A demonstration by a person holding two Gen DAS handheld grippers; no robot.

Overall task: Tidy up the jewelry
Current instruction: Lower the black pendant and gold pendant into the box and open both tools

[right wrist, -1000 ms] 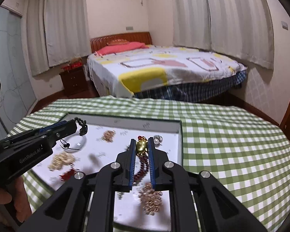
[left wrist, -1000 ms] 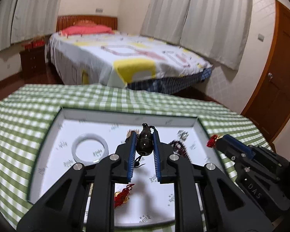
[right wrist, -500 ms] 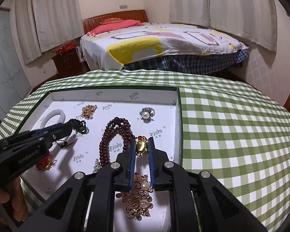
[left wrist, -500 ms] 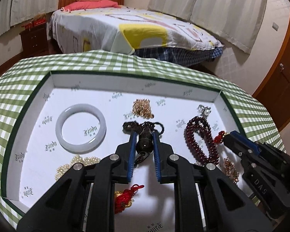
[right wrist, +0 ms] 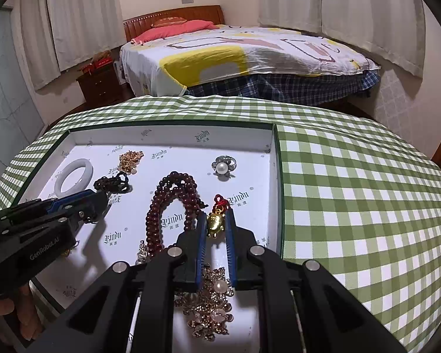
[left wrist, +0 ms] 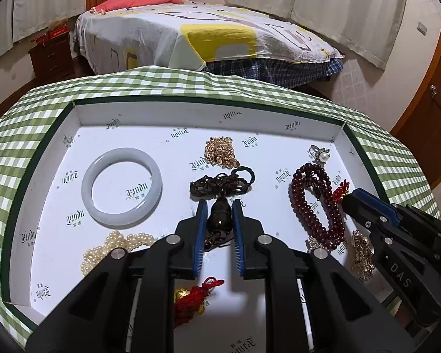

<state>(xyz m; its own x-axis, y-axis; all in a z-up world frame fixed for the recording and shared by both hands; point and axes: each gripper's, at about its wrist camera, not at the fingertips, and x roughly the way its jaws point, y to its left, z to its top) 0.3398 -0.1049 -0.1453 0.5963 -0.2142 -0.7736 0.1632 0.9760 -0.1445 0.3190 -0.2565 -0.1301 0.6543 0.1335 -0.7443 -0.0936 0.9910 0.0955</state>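
A white tray with a dark green rim [left wrist: 191,114] [right wrist: 167,136] lies on the green checked tablecloth. My left gripper [left wrist: 219,206] is shut on a dark brown pendant [left wrist: 219,216] low over the tray's middle. The pendant's braided cord [left wrist: 220,182] is heaped on the tray floor just ahead of the fingertips. Near the tray's right wall, my right gripper [right wrist: 216,217] is shut on a small gold charm [right wrist: 215,223], with its red knot [right wrist: 219,201] sticking out above the tips. Each gripper also shows in the other's view: the right gripper [left wrist: 345,198] and the left gripper [right wrist: 103,198].
In the tray lie a white jade bangle [left wrist: 122,186], a gold chain heap [left wrist: 222,151], a pearl ring [right wrist: 224,166], a dark red bead bracelet [right wrist: 167,206], a pearl strand [left wrist: 117,245], a red-tasselled gold charm [left wrist: 194,297] and a gold brooch [right wrist: 211,303]. A bed stands beyond the table.
Both grippers came down toward the tray and tipped downward, each still holding its piece. The dark pendant's cord now rests on the tray floor.
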